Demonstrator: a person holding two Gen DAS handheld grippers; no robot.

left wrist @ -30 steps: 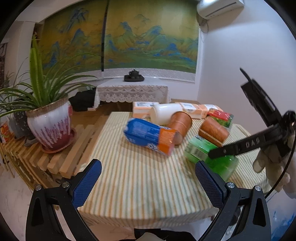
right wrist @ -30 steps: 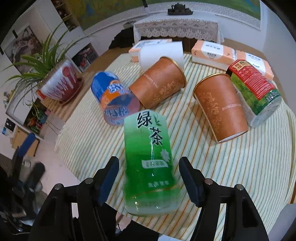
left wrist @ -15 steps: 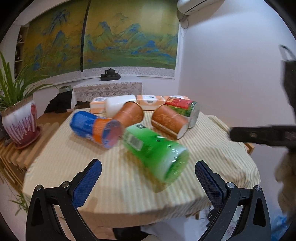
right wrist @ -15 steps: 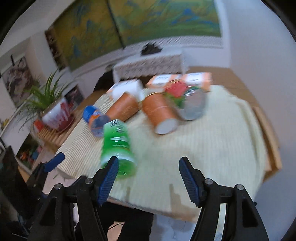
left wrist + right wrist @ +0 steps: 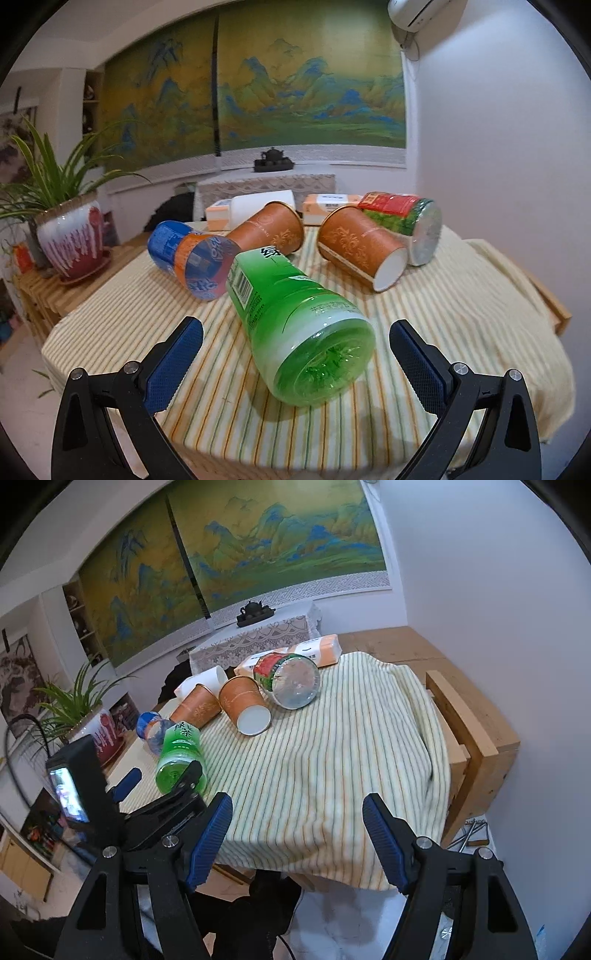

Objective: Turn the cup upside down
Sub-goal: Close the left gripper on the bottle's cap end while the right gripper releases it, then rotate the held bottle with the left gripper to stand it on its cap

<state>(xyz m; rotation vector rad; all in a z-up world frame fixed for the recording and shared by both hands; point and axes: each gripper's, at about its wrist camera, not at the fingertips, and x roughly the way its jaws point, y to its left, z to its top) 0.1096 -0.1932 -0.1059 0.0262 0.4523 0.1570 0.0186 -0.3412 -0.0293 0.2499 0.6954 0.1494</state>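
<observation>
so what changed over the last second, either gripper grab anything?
No grab. The right gripper, which straddled the green cup a second ago, has backed off toward the table's right edge, open and empty. The left gripper swung in and now frames that cup, open, not touching. All cups are lying on their sides on the striped cloth as before.

The green bottle (image 5: 180, 755) says 绿茶 near its top, at 12 o'clock. It also has a barcode (image 5: 244, 291).
</observation>
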